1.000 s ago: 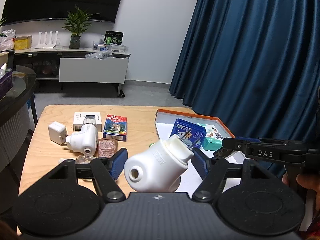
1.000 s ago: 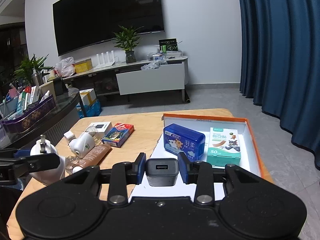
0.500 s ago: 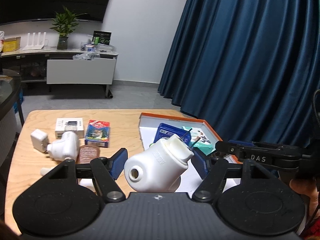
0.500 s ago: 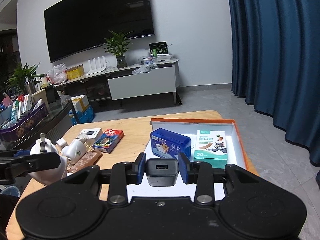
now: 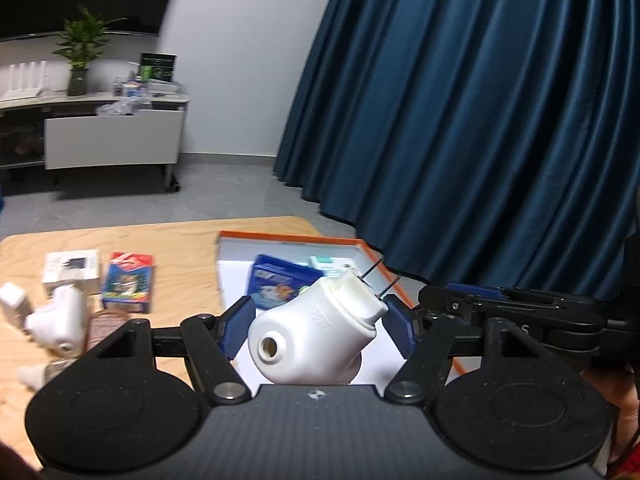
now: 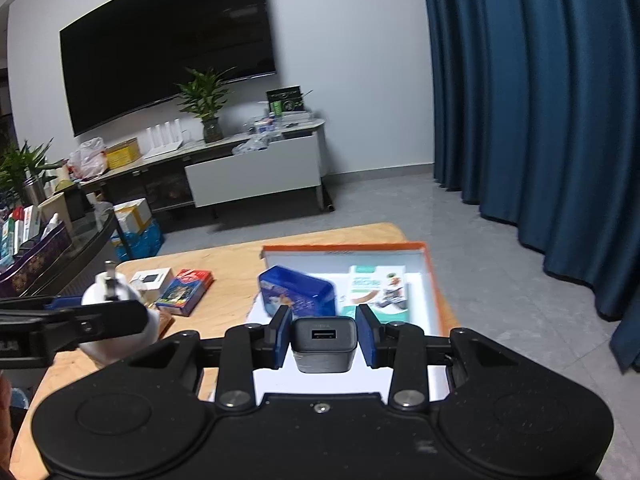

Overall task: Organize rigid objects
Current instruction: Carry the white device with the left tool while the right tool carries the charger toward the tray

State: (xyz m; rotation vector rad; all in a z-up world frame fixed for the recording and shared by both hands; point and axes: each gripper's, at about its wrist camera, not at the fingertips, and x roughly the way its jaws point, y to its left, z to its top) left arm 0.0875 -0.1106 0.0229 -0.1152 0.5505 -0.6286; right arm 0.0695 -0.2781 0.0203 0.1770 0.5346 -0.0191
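Wooden table [image 6: 232, 292], mid-carry: your left gripper [image 5: 316, 322] clamps the white plug-in device [image 5: 312, 340], your right gripper [image 6: 323, 336] the grey charger [image 6: 323, 344]; next, lower both into the orange-rimmed box [image 6: 434, 280].

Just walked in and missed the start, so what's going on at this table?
A person is sorting small items, one handheld gripper in each hand. The left gripper holds a white plug-in device, prongs up. The right gripper holds a dark USB charger. Both hang near the orange-rimmed box, which already holds a blue case and a teal packet. A card box, a white box and another white device still lie on the table.
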